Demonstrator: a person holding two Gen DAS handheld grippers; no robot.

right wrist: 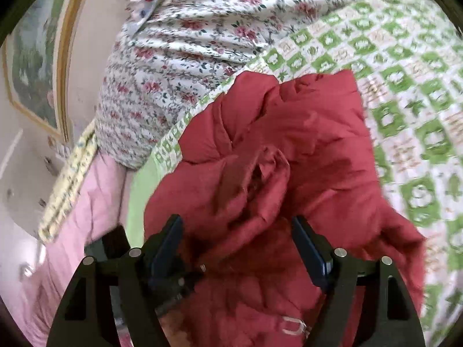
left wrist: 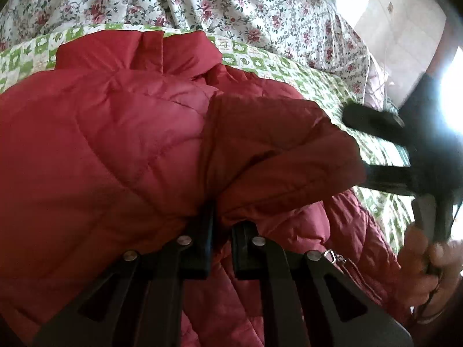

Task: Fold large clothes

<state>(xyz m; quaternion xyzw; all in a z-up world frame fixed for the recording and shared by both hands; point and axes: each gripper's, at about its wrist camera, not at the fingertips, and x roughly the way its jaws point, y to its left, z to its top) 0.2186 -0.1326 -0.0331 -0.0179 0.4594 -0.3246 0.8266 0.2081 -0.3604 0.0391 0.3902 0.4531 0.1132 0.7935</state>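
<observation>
A red quilted puffer jacket [left wrist: 115, 133] lies spread on the bed, collar at the far side. In the left wrist view my left gripper [left wrist: 224, 219] is shut on a folded flap of the jacket, which bulges over the fingertips. A zip pull [left wrist: 332, 256] shows beside the right finger. My right gripper [left wrist: 376, 147] comes in from the right edge at the flap's end, held by a hand [left wrist: 428, 260]. In the right wrist view the right gripper [right wrist: 237, 225] stands open and wide over crumpled jacket [right wrist: 289, 150] fabric, its pads not pressing on it.
Under the jacket lies a green-and-white checked sheet [right wrist: 405, 86]. A rose-print duvet [left wrist: 202, 3] is bunched along the far side. A pink blanket [right wrist: 86, 202] hangs at the bed's left edge, below a framed picture [right wrist: 34, 66] on the wall.
</observation>
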